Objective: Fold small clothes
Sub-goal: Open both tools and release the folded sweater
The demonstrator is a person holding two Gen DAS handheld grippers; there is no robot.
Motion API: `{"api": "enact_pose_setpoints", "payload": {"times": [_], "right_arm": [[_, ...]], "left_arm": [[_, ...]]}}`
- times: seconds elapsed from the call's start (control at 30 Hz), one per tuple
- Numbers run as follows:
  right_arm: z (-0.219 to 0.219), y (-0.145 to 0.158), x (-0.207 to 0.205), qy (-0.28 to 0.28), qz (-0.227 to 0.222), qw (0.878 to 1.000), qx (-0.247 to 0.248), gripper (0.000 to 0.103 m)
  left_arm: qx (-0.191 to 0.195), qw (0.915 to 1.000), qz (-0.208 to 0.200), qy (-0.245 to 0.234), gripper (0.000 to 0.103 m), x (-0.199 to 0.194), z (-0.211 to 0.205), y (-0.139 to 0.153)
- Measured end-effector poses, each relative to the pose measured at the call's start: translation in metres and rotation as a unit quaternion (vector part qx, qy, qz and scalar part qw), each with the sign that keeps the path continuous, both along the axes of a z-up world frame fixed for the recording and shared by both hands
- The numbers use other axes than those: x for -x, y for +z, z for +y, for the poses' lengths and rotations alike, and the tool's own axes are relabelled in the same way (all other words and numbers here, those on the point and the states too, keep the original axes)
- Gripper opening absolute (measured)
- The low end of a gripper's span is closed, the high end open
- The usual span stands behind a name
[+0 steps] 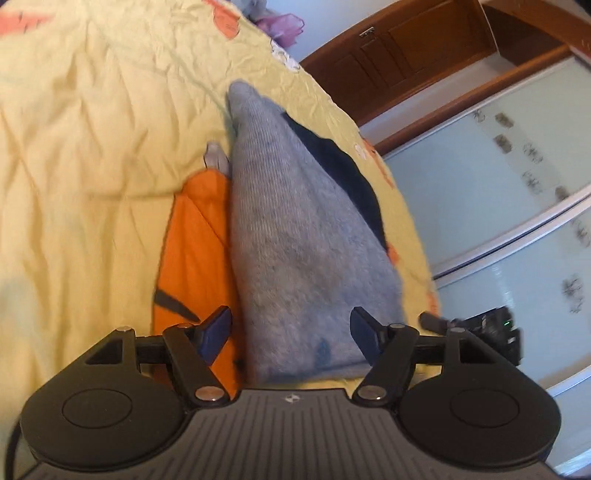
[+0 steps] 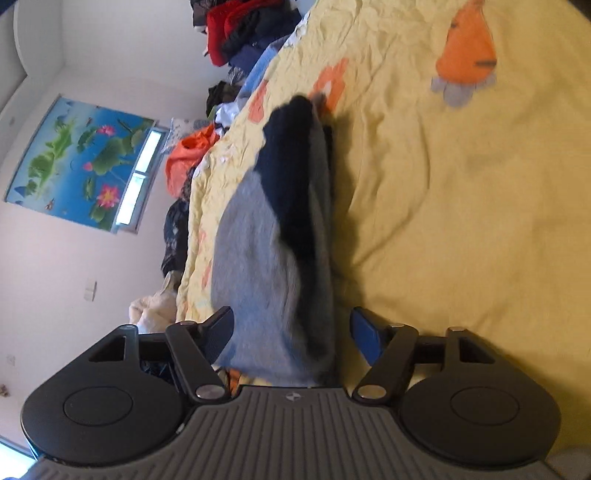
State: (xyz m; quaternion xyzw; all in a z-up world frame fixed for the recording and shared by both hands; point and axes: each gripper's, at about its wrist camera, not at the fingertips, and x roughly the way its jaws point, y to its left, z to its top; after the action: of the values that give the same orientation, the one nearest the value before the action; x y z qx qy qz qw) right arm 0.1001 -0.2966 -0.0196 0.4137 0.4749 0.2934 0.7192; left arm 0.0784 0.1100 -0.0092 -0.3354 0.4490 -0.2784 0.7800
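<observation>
A grey knitted garment with a dark navy part (image 1: 295,236) lies folded on the yellow bedspread (image 1: 92,155). My left gripper (image 1: 291,336) is open, its blue-padded fingers wide apart on either side of the garment's near end. In the right wrist view the same garment (image 2: 266,251) lies between my right gripper's (image 2: 291,332) open fingers, navy part (image 2: 291,173) on top toward the far end. Neither gripper's pads clamp the cloth. The other gripper's black body (image 1: 491,332) shows at the right of the left wrist view.
The bedspread has orange and grey cartoon prints (image 2: 467,55). A pile of clothes (image 2: 236,33) sits at the far edge of the bed. A wooden wardrobe (image 1: 406,55) and glass sliding doors (image 1: 517,184) stand beside the bed. A lotus poster (image 2: 77,158) hangs on the wall.
</observation>
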Motion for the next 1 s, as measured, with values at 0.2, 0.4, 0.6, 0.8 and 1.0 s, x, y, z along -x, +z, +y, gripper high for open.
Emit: {"api": "enact_pose_setpoints", "payload": {"times": [0.2,0.4,0.6,0.8,1.0], "right_arm": [[0.041,0.004,-0.002,0.038,-0.005,0.996,0.083,0.018],[0.043,0.032,0.025,0.094,-0.046,0.988,0.110,0.017],[0.032,0.020,0.041,0.079,-0.023,0.992,0.100,0.045],[0.015,0.090,0.035,-0.039,-0.167,0.970,0.174,0.060],[0.095,0.106,-0.038,-0.044,-0.254,0.934,0.249,0.076]], "left_arm": [[-0.046,0.9984,0.031,-0.011,0.016,-0.009,-0.019,0.001],[-0.083,0.9949,-0.018,-0.054,0.013,0.025,-0.017,0.038],[-0.115,0.9923,0.004,-0.046,0.021,0.031,-0.010,0.024],[-0.280,0.9346,-0.220,0.014,0.044,0.066,-0.035,0.097],[-0.359,0.8834,-0.300,-0.020,0.076,0.041,-0.131,0.066]]}}
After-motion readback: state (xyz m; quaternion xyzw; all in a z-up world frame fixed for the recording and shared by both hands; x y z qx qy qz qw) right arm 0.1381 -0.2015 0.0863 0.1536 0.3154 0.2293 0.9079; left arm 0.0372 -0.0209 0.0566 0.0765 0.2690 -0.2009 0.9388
